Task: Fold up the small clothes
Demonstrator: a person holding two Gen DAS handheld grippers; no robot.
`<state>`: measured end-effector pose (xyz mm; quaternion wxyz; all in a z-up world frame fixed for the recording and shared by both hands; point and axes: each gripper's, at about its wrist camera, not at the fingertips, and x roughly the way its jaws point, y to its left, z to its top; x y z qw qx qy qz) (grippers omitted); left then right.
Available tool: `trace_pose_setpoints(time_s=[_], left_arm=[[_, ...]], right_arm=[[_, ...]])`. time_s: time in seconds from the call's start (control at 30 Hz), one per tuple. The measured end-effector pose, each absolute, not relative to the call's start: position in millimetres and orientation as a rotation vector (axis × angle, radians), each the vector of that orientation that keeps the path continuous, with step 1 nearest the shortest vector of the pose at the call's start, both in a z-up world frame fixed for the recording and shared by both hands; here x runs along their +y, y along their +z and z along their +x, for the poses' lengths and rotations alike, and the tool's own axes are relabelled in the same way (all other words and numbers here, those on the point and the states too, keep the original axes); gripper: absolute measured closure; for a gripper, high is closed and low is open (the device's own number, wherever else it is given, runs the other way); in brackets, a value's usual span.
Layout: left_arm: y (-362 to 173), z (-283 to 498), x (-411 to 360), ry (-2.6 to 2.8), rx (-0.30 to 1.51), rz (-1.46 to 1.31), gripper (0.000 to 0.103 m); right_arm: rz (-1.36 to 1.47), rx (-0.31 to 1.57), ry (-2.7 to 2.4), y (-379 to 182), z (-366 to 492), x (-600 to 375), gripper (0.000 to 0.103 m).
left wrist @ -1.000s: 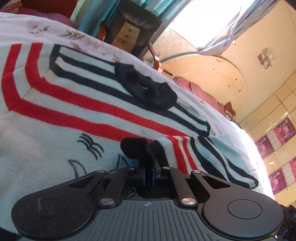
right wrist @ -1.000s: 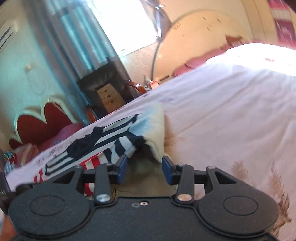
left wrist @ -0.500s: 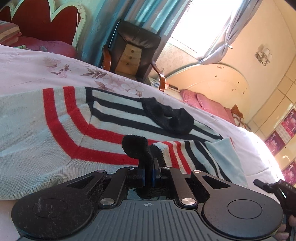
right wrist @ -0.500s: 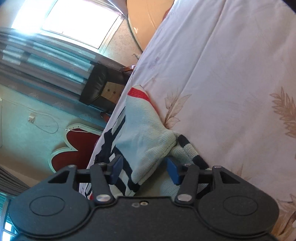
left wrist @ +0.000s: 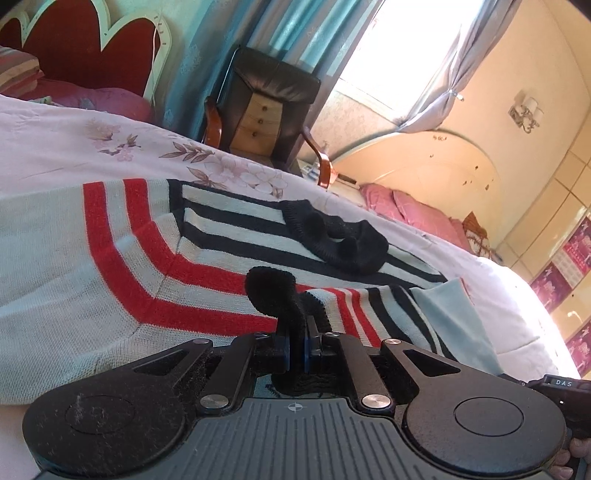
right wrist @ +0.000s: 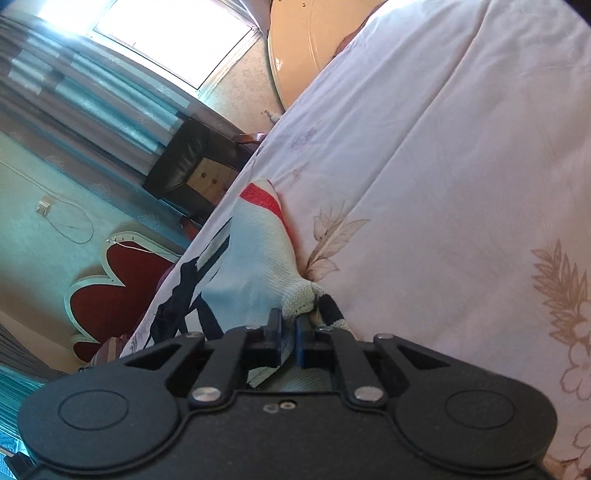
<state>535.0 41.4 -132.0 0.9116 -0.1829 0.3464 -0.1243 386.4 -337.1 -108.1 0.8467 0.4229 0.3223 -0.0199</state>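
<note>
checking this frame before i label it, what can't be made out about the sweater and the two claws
- Left wrist view: the striped sweater runs off the left edge, and its near hem is hidden by the left claw body.
- Left wrist view: how much black cuff sits between the pads is hidden by the jaws, which are shut on it.
- Right wrist view: the right claw, just closed, pinches a pale knit edge; which part of the sweater cannot be told.
- Right wrist view: fabric below the pinch is covered by the claw body.

Home bedroom: bed (left wrist: pixel 110 147), headboard (left wrist: pixel 92 48), curtains (left wrist: pixel 295 33).
</note>
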Motion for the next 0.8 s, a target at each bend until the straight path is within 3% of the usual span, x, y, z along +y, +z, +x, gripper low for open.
trace_pose_setpoints(time_s=[0.23,0.37,0.43,0.47,0.5,0.6,0.63,0.73,0.77,0.8], left_arm=[[-153.5,541.8,40.6,-0.226,0.757,-0.314,0.097],[-149.9,540.4,44.2,-0.243,0.758,-0.330,0.096],[-145.7,536.8,47.4,-0.236,0.746,-0.329,0.066],[-142.0,532.4,49.3,-0.226,0.710,-0.321,0.033],[-138.4,529.3,49.5,-0.211,0.679,-0.304,0.023],[-137.5,539.4,47.9,-0.222,0.702,-0.291,0.027],[-139.6,545.0,45.7,-0.216,0.724,-0.285,0.040],[-145.1,554.8,39.3,-0.182,0.749,-0.249,0.059],[-145.7,556.6,37.9,-0.171,0.750,-0.238,0.066],[-145.9,558.1,37.3,-0.157,0.750,-0.227,0.080]], right_arm=[[0.886,0.700,-0.037,-123.0,387.9,-339.6,0.098],[0.827,0.707,0.019,-103.7,380.2,-343.6,0.079],[0.750,0.667,0.033,-88.7,372.3,-345.9,0.074],[0.725,0.652,0.045,-82.4,371.9,-349.4,0.074],[0.702,0.642,0.054,-77.7,374.3,-353.3,0.074],[0.635,0.634,0.065,-69.9,397.2,-366.1,0.074],[0.632,0.631,0.070,-69.6,407.8,-370.2,0.074],[0.600,0.641,0.092,-73.2,452.4,-377.3,0.071],[0.601,0.656,0.104,-77.0,468.7,-378.8,0.065],[0.607,0.677,0.118,-81.8,484.6,-379.5,0.057]])
